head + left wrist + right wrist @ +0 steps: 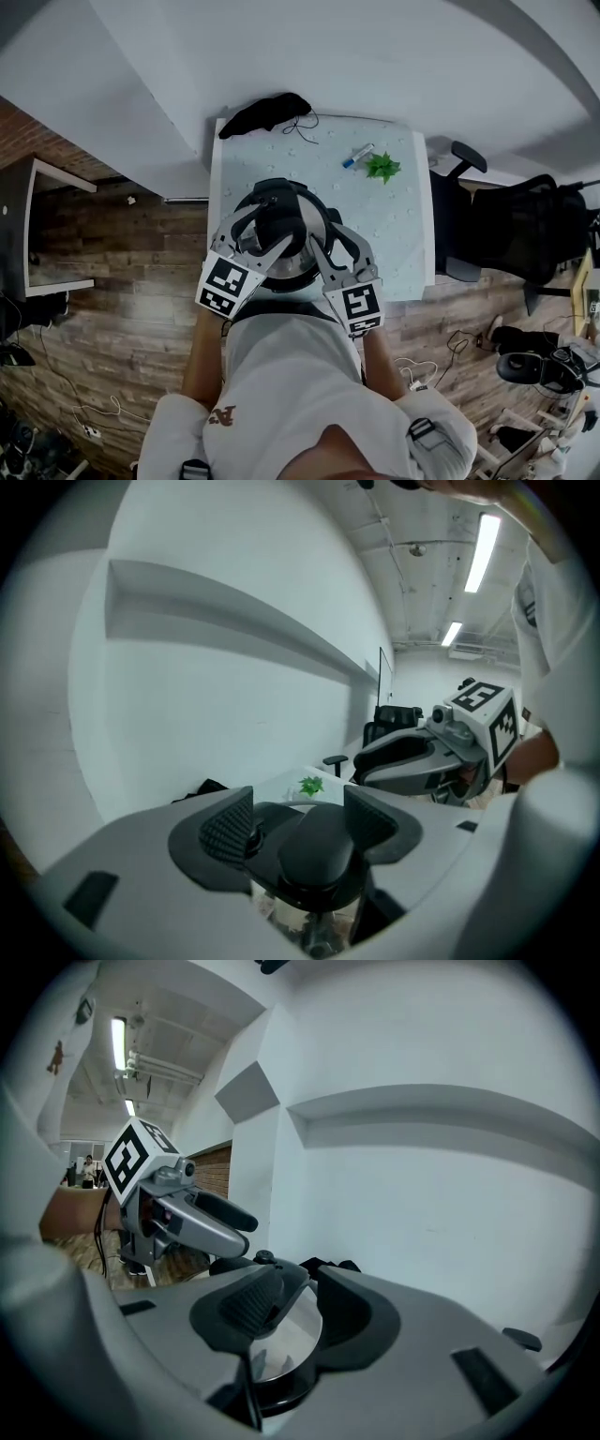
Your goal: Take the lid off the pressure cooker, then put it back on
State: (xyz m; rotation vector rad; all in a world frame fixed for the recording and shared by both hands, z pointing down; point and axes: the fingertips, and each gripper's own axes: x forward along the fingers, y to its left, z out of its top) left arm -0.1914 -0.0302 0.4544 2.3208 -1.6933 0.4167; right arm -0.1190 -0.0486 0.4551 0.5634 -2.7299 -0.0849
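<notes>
Pressure cooker point(292, 270): one, round, polished metal body with dark trim; centre of the head view, at the near edge of the table; body largely covered by both grippers
Lid point(286, 1330): one, domed mirror-bright metal over a black ring, sitting on the cooker
Lid handle point(319, 850): one, smooth rounded black plastic bar with a small knob beside it
Left gripper point(298, 825): grey shell, ribbed black pads; jaws set wide, clamped across the lid handle; right pad lies against the bar, contact at the left pad is hard to confirm
Right gripper point(298, 1307): same build; jaws drawn to a narrow gap on the shiny lid metal at the cooker's right side
Marker cubes: two, one per gripper, white with black squares
Table point(394, 244): one, white, finely dimpled top
Cloth point(267, 112): one, black, crumpled, upper-left corner of the table, a thin cord trailing from it
Pen point(357, 156): one, blue and white, lying flat, upper middle of the table
Green sprig point(382, 167): one, small, leafy, just right of the pen
Office chairs point(511, 230): at least two, black, right of the table; outlines merge
Floor point(131, 272): wood-grain planks
</notes>
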